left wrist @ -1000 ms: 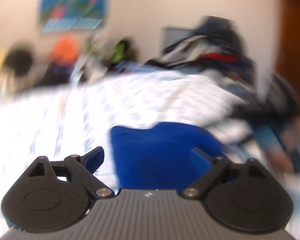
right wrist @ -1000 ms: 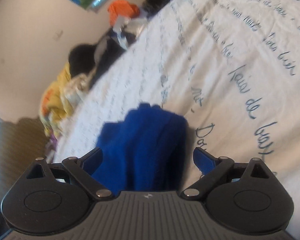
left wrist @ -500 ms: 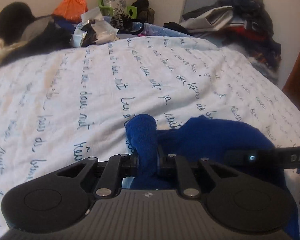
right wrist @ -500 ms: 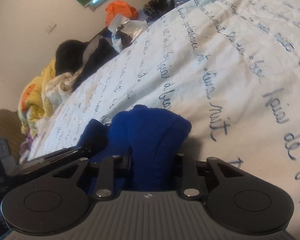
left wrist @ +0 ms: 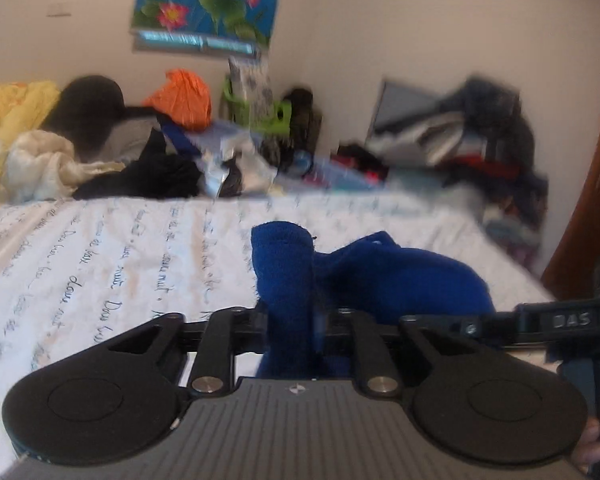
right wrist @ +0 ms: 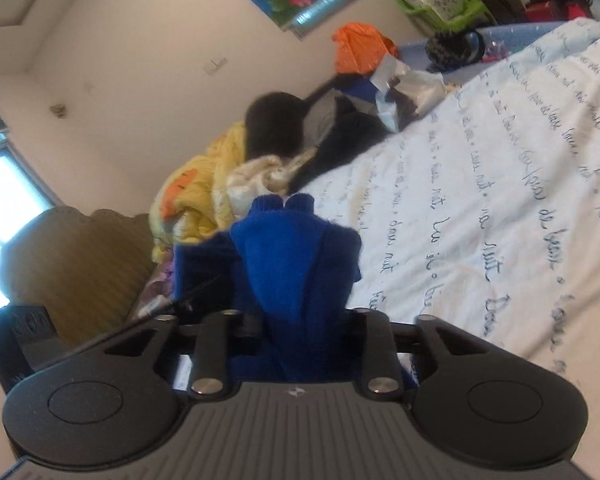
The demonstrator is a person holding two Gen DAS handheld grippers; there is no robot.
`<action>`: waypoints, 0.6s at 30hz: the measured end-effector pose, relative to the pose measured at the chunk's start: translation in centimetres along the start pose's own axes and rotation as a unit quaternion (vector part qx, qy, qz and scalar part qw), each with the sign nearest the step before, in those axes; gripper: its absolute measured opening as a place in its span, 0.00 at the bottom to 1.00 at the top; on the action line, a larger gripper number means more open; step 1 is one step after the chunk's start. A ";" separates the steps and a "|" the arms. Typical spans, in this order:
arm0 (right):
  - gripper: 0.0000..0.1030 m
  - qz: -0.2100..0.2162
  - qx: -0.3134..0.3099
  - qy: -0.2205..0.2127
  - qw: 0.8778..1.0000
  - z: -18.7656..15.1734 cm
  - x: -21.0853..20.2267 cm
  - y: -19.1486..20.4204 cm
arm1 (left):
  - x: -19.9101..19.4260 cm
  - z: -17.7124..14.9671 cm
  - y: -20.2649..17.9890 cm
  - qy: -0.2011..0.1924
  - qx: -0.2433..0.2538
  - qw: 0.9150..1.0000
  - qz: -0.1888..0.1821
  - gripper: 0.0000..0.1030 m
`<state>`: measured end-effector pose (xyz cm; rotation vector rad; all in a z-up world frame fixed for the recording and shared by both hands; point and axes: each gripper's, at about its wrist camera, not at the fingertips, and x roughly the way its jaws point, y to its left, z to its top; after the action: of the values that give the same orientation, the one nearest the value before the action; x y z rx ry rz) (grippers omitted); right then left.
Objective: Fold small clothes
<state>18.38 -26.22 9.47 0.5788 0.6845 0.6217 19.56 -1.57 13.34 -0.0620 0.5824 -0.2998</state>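
Observation:
A small blue knitted garment (left wrist: pixel 400 280) hangs bunched above the white bed sheet (left wrist: pixel 120 260) with dark handwriting print. My left gripper (left wrist: pixel 290 316) pinches a rolled fold of it between its pads, and its jaws are opening slightly with the cloth still between them. My right gripper (right wrist: pixel 300 316) grips another thick fold of the blue garment (right wrist: pixel 296 248); its jaws are also opening around the cloth. In the left wrist view the right gripper (left wrist: pixel 540 320) reaches in from the right, close beside the left one. A hand shows at the lower right edge.
Along the bed's far side lie a yellow blanket (left wrist: pixel 4 128), black clothes (left wrist: pixel 140 176) and an orange bag (left wrist: pixel 184 98). A heap of clothes (left wrist: pixel 480 140) stands at the far right by a wooden door (left wrist: pixel 596 200). A brown headboard (right wrist: pixel 80 272) is on the left.
A second ago both grippers stood open over the blue garment on the sheet. Both then closed on folds of it and have since raised it off the bed.

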 end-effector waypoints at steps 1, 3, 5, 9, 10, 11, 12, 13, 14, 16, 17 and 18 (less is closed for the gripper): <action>0.72 -0.032 0.005 0.017 0.999 0.5 1.3 -0.4 | 0.8 0.0 0.8 0.027 -0.014 0.999 0.020 0.35; 0.73 -0.078 0.040 0.040 0.995 -0.1 1.7 -2.0 | -0.6 -1.7 1.9 0.036 -0.034 0.999 0.017 0.40; 0.73 -0.037 0.040 0.044 0.998 -2.2 -0.2 -2.9 | -3.5 -5.3 2.8 0.025 -0.043 0.999 -0.019 0.72; 0.73 -0.059 0.071 0.070 0.993 -7.1 -3.0 -6.0 | -5.1 -12.1 3.6 0.092 -0.100 0.990 -0.040 0.66; 0.73 -0.064 0.084 0.087 0.991 -8.1 -2.9 -6.7 | -4.7 -13.4 3.9 0.116 -0.128 0.984 -0.046 0.59; 0.73 -0.068 0.090 0.105 0.988 -9.0 -2.5 -7.2 | -4.3 -14.5 4.0 0.137 -0.154 0.977 -0.058 0.53; 0.72 -0.059 0.082 0.099 0.990 -9.6 -2.5 -7.0 | -3.8 -15.2 4.2 0.151 -0.172 0.971 -0.071 0.51; 0.71 -0.061 0.079 0.098 0.990 -9.8 -2.2 -6.7 | -3.9 -15.5 4.2 0.137 -0.179 0.972 -0.068 0.48; 0.70 -0.059 0.076 0.098 0.990 -9.9 -1.8 -6.3 | -3.5 -15.4 4.0 0.140 -0.183 0.971 -0.068 0.34; 0.24 -0.057 0.068 0.125 0.988 -9.8 0.0 -5.8 | -2.2 -14.8 3.8 0.154 -0.185 0.969 -0.063 0.10; 0.19 -0.065 0.062 0.136 0.987 -9.7 1.0 -5.6 | -1.8 -14.3 3.7 0.154 -0.181 0.970 -0.058 0.09; 0.18 -0.066 0.049 0.136 0.987 -9.5 1.5 -5.2 | -1.7 -13.5 3.4 0.152 -0.169 0.973 -0.050 0.09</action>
<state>14.12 -26.05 -0.63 0.5400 1.0069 0.5493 11.65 2.53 2.50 -0.3802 0.9337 -0.3069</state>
